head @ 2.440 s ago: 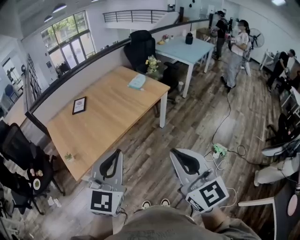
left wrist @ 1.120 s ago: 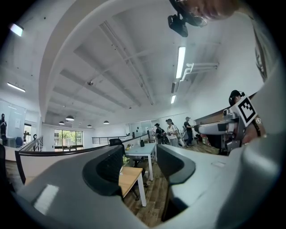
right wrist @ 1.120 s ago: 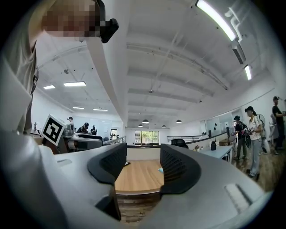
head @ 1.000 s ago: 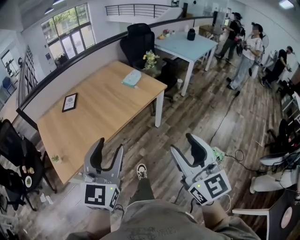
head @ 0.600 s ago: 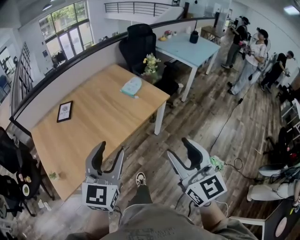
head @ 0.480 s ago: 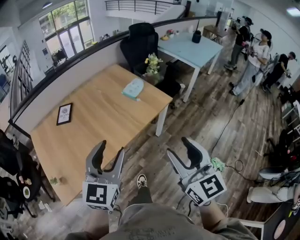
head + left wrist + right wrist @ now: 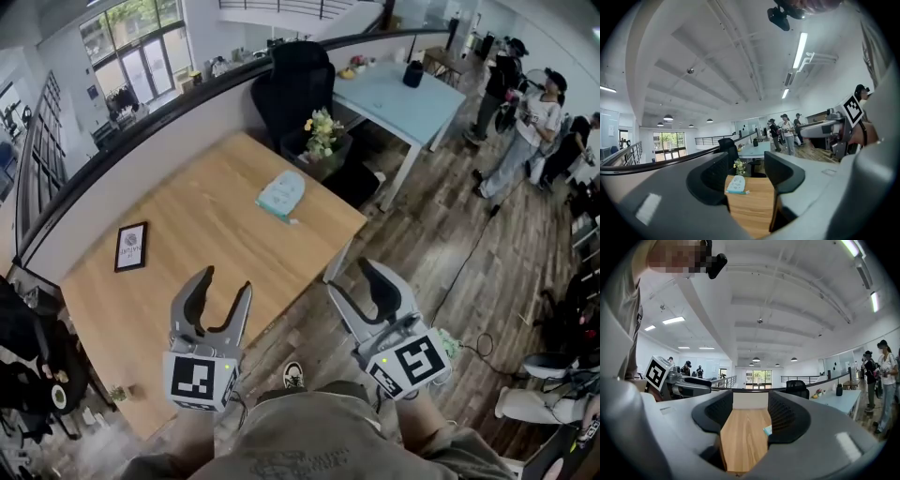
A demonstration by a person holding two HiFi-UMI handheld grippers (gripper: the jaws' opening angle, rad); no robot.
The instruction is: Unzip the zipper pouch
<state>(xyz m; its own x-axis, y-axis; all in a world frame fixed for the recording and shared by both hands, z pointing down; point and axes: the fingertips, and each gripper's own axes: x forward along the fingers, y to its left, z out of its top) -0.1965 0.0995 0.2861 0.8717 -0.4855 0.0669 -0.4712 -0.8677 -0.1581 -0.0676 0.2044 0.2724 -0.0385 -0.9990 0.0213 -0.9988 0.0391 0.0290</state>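
Note:
A pale teal zipper pouch (image 7: 281, 195) lies near the far right corner of the wooden table (image 7: 178, 262). It also shows between the left jaws as a small teal pouch (image 7: 736, 184), and a sliver of the pouch (image 7: 767, 430) peeks past the right jaw. My left gripper (image 7: 223, 288) hangs open over the table's near edge, far short of the pouch. My right gripper (image 7: 349, 279) is open too, just off the table's right side above the floor. Both grippers hold nothing.
A framed picture (image 7: 131, 246) lies on the table's left part. A black office chair (image 7: 295, 84) and a flower pot (image 7: 322, 131) stand behind the table, beside a light blue table (image 7: 403, 98). People (image 7: 530, 127) stand at the far right. Cables (image 7: 478, 347) trail on the floor.
The person has walked up to the wooden table; both open grippers are now nearer the table, the left one over its near edge. The pouch looks closer.

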